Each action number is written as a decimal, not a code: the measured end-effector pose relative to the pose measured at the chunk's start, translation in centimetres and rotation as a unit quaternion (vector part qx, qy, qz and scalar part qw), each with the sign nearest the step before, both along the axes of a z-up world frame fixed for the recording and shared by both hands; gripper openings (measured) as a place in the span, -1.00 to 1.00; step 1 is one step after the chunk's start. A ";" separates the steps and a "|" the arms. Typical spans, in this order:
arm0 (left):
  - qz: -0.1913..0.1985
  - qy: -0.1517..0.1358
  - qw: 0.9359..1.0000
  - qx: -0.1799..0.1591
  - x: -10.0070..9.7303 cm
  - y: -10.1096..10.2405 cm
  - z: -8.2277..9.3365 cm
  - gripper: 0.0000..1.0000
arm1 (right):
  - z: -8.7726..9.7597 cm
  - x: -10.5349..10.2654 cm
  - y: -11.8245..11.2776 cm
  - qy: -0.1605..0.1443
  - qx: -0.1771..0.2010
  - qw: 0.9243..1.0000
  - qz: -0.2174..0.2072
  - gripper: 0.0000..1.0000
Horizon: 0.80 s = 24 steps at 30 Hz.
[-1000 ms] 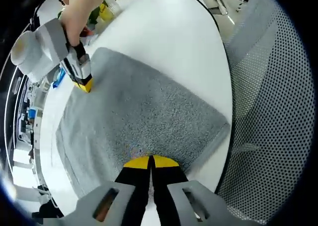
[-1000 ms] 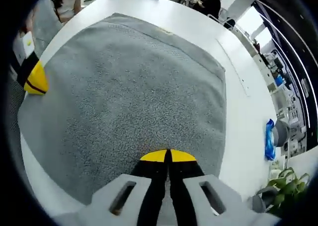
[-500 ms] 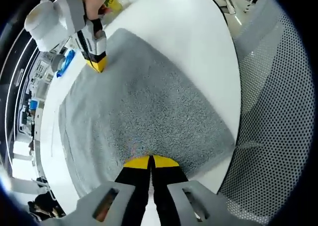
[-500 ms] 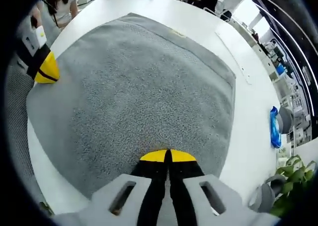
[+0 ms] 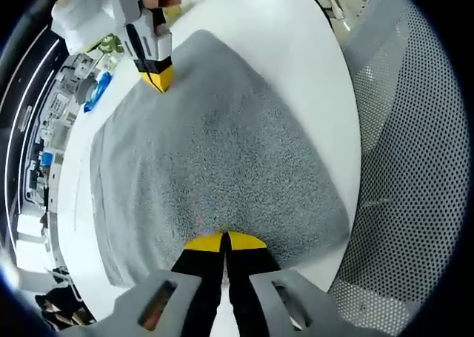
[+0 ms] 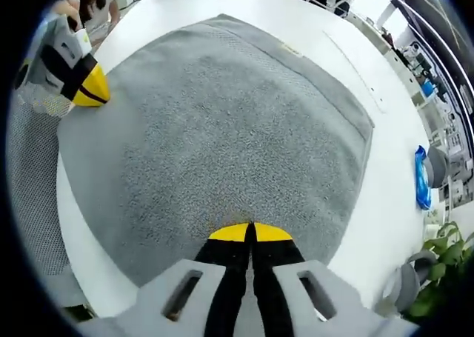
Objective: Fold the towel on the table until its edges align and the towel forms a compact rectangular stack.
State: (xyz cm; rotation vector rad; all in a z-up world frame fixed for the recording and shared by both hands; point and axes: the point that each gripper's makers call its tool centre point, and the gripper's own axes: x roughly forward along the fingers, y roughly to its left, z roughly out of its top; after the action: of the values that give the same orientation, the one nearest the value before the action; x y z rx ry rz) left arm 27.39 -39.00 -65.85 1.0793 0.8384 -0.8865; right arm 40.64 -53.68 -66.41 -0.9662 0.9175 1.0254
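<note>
the grey towel lies spread on the white counter, still one flat layer. left tongs and right tongs each have their yellow tips pressed together on a towel edge at 6 o'clock; whether cloth is pinched between them is hidden. in the left gripper view the right tongs sit at 11 o'clock on the far corner, their tips partly out of sight. since the earlier frames both views have swung, and the other tongs appear nearer the picture's middle. a mesh chair stands beside the counter.
</note>
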 end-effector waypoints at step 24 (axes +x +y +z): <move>0.138 0.037 0.985 -0.094 0.5 0.9 0.1 -0.99 | -0.2 -0.6 0.2 -0.004 -0.101 0.995 -0.016 -1.00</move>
State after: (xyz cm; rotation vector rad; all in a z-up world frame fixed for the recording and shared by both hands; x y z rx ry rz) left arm 27.87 -38.10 -65.78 0.7484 0.9215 -0.7583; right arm 40.06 -53.52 -66.64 -1.1198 1.0401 0.9137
